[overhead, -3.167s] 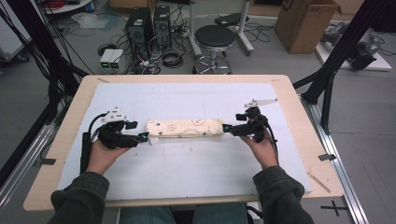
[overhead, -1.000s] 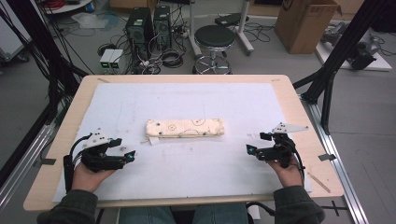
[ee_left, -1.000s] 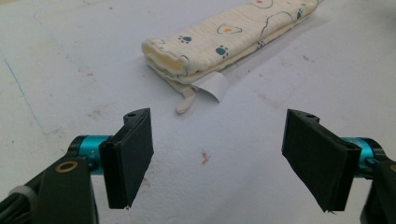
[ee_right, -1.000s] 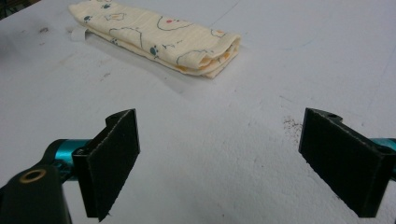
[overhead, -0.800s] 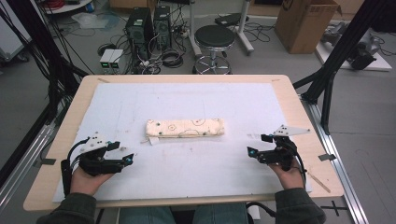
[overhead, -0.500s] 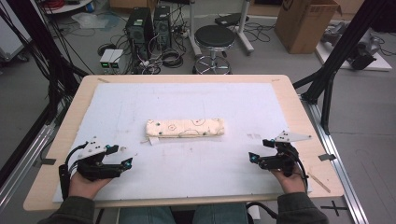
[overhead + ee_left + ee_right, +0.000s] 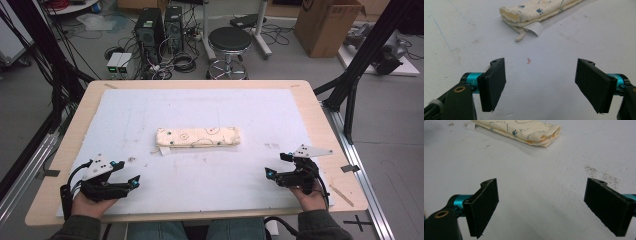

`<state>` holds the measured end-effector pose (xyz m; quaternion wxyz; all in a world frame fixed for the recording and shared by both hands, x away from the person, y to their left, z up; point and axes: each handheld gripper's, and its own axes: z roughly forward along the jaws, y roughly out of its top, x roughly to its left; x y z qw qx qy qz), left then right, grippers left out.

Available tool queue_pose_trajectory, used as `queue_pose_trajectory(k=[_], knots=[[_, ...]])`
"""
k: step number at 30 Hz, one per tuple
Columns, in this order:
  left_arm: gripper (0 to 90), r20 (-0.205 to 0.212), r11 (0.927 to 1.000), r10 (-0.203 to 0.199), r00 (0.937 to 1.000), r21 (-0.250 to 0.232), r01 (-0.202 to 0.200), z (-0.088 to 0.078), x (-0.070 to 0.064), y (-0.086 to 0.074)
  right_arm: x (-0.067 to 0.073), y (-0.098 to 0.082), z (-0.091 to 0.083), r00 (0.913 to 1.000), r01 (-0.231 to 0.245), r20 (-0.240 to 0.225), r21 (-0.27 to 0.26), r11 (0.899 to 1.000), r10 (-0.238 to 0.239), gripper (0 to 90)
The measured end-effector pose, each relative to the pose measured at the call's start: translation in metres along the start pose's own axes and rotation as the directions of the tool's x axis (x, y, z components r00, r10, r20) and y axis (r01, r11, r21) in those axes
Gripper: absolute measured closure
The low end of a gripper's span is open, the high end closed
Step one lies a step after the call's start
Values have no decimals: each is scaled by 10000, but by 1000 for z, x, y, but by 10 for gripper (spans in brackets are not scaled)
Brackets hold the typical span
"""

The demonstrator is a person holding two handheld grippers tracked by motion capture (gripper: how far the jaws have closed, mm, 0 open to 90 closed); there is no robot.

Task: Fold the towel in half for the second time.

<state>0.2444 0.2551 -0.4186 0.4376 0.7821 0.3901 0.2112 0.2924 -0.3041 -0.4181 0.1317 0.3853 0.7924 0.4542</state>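
Note:
A cream cloth (image 7: 197, 137) printed with paw marks lies folded into a long narrow strip at the middle of the white mat (image 7: 200, 105). A white tag sticks out at its left end. My left gripper (image 7: 136, 180) rests near the front left corner, open, nothing between its jaws. My right gripper (image 7: 270, 173) sits near the front right, open too and empty. In the left gripper view the cloth's left end (image 7: 529, 13) lies well ahead of the left gripper (image 7: 541, 85). In the right gripper view the cloth's right end (image 7: 529, 132) lies ahead of the right gripper (image 7: 541, 206).
The wooden table (image 7: 325, 130) borders the mat on all sides. Dark smudges (image 7: 599, 173) mark the mat near the right gripper. On the floor beyond stand a black stool (image 7: 229, 42), computer towers (image 7: 150, 27) with cables, and a cardboard box (image 7: 327, 22).
Both grippers let go of the cloth's ends and drew back toward the front corners of the table. Over the last second they slid a little farther toward the front edge.

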Motion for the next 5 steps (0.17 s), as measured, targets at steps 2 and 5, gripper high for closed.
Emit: queue_pose_trajectory(k=[2,5], knots=[[252,-12,10000,-75,10000,-28,75,1,0,0,1,0,2,10000,90,39,22,10000,-90,118],[252,7,9999,-83,10000,-88,83,1,0,0,2,1,4,9998,192,-16,64,9998,-192,118]])
